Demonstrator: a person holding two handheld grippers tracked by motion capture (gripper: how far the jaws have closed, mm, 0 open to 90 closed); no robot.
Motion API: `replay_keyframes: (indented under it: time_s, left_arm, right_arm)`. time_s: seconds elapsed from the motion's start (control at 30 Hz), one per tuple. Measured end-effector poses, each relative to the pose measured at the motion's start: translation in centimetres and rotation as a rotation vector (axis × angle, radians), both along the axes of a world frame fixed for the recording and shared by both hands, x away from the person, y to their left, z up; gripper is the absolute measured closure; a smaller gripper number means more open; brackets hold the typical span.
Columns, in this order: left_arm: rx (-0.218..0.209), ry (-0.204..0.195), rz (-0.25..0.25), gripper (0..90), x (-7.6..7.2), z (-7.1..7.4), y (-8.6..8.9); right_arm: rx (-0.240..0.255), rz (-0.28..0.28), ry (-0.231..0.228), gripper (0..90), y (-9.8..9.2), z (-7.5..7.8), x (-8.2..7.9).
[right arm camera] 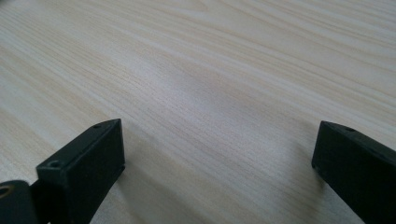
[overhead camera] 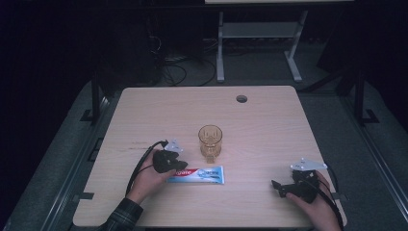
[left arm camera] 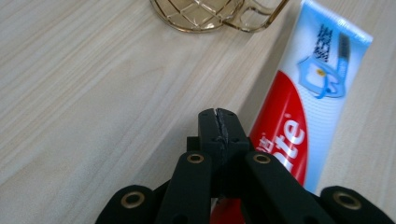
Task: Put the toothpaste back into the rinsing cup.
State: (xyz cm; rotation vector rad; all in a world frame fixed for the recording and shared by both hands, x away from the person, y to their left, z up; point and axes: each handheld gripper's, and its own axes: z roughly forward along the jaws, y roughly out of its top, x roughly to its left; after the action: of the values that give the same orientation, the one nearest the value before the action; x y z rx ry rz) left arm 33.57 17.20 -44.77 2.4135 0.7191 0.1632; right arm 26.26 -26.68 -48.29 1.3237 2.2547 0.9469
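A red, white and blue toothpaste box (overhead camera: 198,174) lies flat on the wooden table (overhead camera: 260,130), near the front. In the left gripper view the toothpaste box (left arm camera: 308,107) runs along the right of the jaws. My left gripper (overhead camera: 182,166) sits at the box's red left end. Its jaws (left arm camera: 218,116) are pressed together with nothing seen between the tips. An amber see-through cup (overhead camera: 210,140) with a handle stands just behind the box; the cup (left arm camera: 210,14) is ahead of the left jaws. My right gripper (overhead camera: 278,186) rests at the front right, open over bare wood (right arm camera: 217,135).
A round cable hole (overhead camera: 241,98) is in the table near its far edge. Behind the table, on the dark floor, stand a white frame (overhead camera: 220,53) and loose cables (overhead camera: 175,72). Bare wood lies between the box and the right gripper.
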Motion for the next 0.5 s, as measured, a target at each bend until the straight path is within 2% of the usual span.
replay_keyframes:
  time_s: [0.2, 0.5]
  left_arm:
    - [-0.009, 0.012, -0.004, 90.0, -0.5, -0.1, 0.2]
    - [-0.014, 0.012, -0.051, 90.0, -1.3, -0.1, 0.0]
  right_arm:
    - [0.000, 0.000, 0.000, 1.8, 0.0, 0.0, 0.0]
    - [0.000, 0.000, 0.000, 1.8, 0.0, 0.0, 0.0]
